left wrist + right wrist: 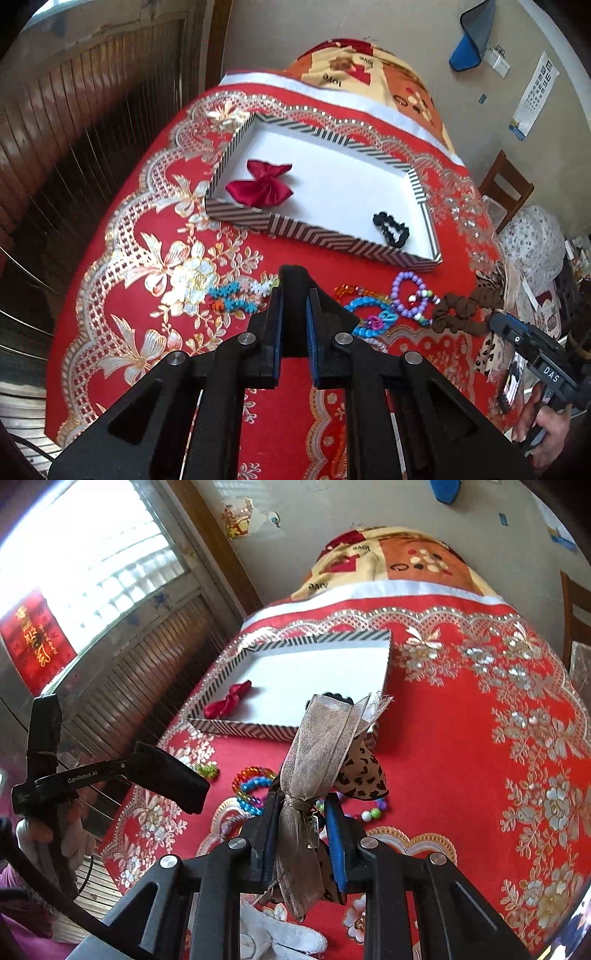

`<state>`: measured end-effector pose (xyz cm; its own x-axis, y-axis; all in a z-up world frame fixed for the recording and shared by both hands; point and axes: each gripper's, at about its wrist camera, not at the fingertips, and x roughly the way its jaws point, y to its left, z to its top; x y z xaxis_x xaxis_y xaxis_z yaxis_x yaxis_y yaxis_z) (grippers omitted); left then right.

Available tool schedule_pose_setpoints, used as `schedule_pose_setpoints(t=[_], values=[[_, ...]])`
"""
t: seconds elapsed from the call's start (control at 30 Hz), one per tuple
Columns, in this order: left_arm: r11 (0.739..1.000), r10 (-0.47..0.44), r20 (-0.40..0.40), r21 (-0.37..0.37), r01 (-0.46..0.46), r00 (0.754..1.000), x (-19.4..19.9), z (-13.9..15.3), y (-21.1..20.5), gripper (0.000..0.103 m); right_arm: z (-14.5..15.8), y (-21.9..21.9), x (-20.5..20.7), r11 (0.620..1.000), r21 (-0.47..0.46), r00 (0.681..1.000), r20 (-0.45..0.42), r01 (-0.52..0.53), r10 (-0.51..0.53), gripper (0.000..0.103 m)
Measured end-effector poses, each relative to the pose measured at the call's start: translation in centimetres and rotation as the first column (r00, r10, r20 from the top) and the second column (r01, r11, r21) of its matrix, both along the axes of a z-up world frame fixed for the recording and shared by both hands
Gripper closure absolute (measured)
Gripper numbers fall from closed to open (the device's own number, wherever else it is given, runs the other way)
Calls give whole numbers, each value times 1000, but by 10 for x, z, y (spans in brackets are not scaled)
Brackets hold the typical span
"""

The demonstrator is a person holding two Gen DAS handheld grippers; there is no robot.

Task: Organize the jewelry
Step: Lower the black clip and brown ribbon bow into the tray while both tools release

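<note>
Sheer taupe ribbon, tied into a bow (pixel 317 746) with a leopard-print layer behind it, is pinched at its knot between the blue pads of the right claw (pixel 306 805), which holds it above the red embroidered cloth of the worktop (pixel 461 738), near the front edge of the striped tray (pixel 236 728). Inside the tray lie a dark red satin bow (pixel 260 184) at the left end and a black scrunchie (pixel 390 226) at the right end. In front of the tray, on the cloth, lie a brown scrunchie (pixel 466 311), a purple bead bracelet (pixel 413 295), a blue bead bracelet (pixel 369 314) touching it, an orange beaded piece (pixel 349 290), and, apart to the left, a turquoise beaded piece (pixel 232 297), possibly a bracelet; its form is unclear. The left claw (pixel 294 295) hovers over this group, its fingers slightly parted with nothing between them. A patterned blanket (pixel 364 74) lies beyond the worktop, and a wooden chair (pixel 508 186) stands to the right.
</note>
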<state>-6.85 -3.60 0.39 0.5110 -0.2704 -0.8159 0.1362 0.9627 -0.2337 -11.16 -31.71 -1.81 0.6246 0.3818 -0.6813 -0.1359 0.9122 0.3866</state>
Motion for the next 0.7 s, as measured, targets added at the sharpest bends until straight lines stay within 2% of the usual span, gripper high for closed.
schedule_pose_setpoints(t=[0.37,0.7], values=[[1000,-10,92,19,8,996,22,29,-11,93,20,6,24,1000,-25,999,49,0,2,80],[998,-50,116,42,45,992,67,32,-21,93,24,16,64,998,-59,999,45,18,-15,80]])
